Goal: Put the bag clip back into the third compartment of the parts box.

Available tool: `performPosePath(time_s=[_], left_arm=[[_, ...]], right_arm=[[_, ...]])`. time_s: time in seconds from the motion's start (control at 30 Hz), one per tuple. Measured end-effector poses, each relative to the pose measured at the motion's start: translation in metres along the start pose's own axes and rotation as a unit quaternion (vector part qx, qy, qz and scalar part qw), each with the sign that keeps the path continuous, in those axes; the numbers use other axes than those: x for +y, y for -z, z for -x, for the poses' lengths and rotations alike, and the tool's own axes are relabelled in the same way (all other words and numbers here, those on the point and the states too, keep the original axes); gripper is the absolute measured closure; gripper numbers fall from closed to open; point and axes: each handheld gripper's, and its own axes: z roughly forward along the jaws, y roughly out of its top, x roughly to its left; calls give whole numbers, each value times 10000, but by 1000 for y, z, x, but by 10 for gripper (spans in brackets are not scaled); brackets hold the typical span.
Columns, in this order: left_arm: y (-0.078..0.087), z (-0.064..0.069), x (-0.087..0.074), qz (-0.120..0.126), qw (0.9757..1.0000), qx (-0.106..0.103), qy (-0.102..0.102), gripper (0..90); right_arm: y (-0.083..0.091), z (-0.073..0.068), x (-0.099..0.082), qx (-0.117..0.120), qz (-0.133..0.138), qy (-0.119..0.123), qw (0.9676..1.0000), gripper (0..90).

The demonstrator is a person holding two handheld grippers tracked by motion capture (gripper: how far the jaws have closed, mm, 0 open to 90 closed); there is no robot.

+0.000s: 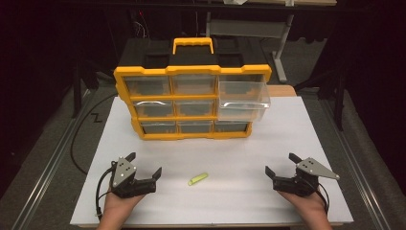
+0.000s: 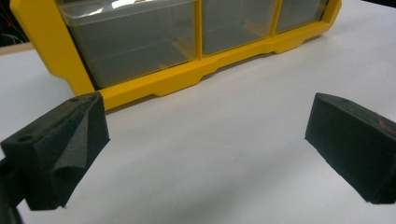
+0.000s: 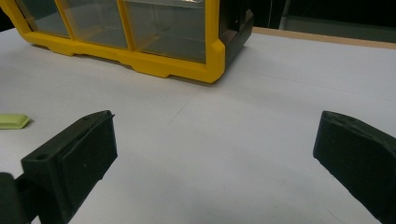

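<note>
Nearest the high camera, two hands come in from the bottom edge, each holding a gripper low over the white board (image 1: pixel 239 143) that covers the table. Left gripper (image 1: pixel 144 164) sits at the near left corner with its jaws spread wide and nothing between them; its own view shows the two black jaws far apart over bare board, aimed at the bottom row of the organizer (image 2: pixel 187 79). Right gripper (image 1: pixel 281 164) sits at the near right, jaws likewise wide apart and empty, with a grey three-cornered plate on top; in its own view the jaws frame bare board, with the organizer's lower right corner (image 3: pixel 205 60) ahead. Between the two grippers, well apart from both and a little nearer the left one, a small yellow-green stick (image 1: pixel 197 179) lies flat on the board; its blunt end shows at the left edge of the right gripper view (image 3: pixel 13 121). Farther back stands the yellow and black organizer (image 1: pixel 191 72), upright, with three rows of three clear drawers and a yellow handle on top. Its top right drawer (image 1: pixel 243 98) is pulled out toward the person and appears empty; the other drawers are shut.
</note>
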Motion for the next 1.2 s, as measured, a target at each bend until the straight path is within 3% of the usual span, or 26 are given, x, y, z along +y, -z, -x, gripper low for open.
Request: performPosePath(time_s=[0.37, 0.6, 0.83, 1.2], left_arm=[[0, -2, -1, 65, 10000, 25, 6, 8], [-1, -2, 0, 46, 9999, -130, 66, 4], [-2, -1, 0, 45, 9999, -162, 41, 4], [-2, -1, 1, 64, 9998, -196, 5, 4]], right_arm=[[-6, 1, -2, -36, -92, 97, 9999, 0], [-14, -1, 1, 38, -173, 90, 9998, 0], [-27, -14, 10, 263, -140, 62, 9995, 0], [-64, -43, 24, 586, -409, 262, 9971, 3]])
